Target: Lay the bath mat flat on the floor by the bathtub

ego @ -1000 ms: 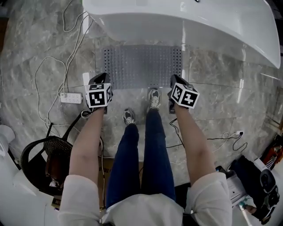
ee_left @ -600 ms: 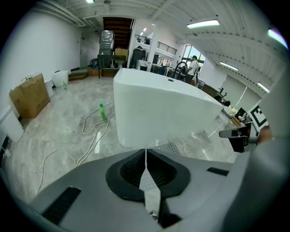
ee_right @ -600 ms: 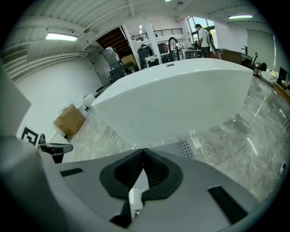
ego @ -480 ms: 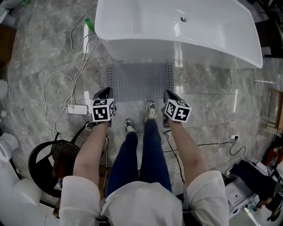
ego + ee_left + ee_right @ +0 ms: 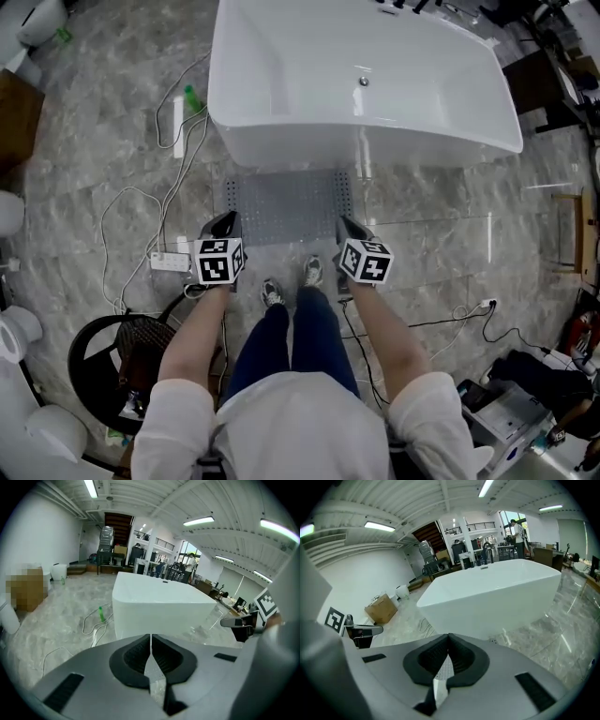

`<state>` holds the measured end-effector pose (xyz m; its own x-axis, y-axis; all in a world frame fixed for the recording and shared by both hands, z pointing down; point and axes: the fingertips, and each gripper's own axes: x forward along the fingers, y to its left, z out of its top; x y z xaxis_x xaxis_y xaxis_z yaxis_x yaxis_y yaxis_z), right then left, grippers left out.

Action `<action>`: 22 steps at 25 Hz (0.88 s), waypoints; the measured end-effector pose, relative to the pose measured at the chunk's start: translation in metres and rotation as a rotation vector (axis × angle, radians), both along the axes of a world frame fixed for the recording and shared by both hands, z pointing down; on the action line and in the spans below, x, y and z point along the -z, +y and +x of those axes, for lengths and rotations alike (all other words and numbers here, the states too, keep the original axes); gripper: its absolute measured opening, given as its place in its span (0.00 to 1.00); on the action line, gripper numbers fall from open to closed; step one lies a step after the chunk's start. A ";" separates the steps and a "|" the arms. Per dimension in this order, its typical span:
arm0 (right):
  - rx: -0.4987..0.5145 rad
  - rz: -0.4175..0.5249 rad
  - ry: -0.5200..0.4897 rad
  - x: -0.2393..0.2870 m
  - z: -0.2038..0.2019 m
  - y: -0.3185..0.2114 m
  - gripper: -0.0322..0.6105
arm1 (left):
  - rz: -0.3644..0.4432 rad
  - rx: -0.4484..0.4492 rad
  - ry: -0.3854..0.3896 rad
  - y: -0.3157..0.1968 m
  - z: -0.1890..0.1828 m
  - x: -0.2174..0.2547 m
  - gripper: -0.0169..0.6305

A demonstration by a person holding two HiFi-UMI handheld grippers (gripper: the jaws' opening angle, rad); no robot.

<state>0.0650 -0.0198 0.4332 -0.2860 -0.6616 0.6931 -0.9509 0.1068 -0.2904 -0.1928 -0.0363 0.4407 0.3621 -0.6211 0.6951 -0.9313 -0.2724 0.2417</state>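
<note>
Head view: grey dotted bath mat (image 5: 286, 195) lies flat beside white bathtub (image 5: 361, 84).

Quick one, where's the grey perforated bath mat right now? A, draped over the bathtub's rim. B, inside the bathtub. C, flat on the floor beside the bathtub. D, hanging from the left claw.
C: the grey perforated bath mat lies spread flat on the marble floor, right beside the white bathtub.
</note>
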 end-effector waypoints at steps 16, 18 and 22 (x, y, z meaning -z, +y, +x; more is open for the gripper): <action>0.064 0.107 -0.043 0.097 -0.005 0.017 0.10 | 0.134 0.026 0.066 0.025 0.024 0.104 0.09; 0.092 0.127 -0.037 0.112 -0.003 0.022 0.10 | 0.151 0.030 0.087 0.031 0.032 0.119 0.09; 0.153 0.194 -0.003 0.142 -0.004 0.034 0.10 | 0.228 -0.030 0.062 0.048 0.043 0.150 0.09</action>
<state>0.0614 0.0141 0.2913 -0.3952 -0.7312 0.5560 -0.9185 0.3039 -0.2531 -0.1496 0.0113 0.2902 0.4202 -0.7477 0.5141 -0.9073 -0.3539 0.2269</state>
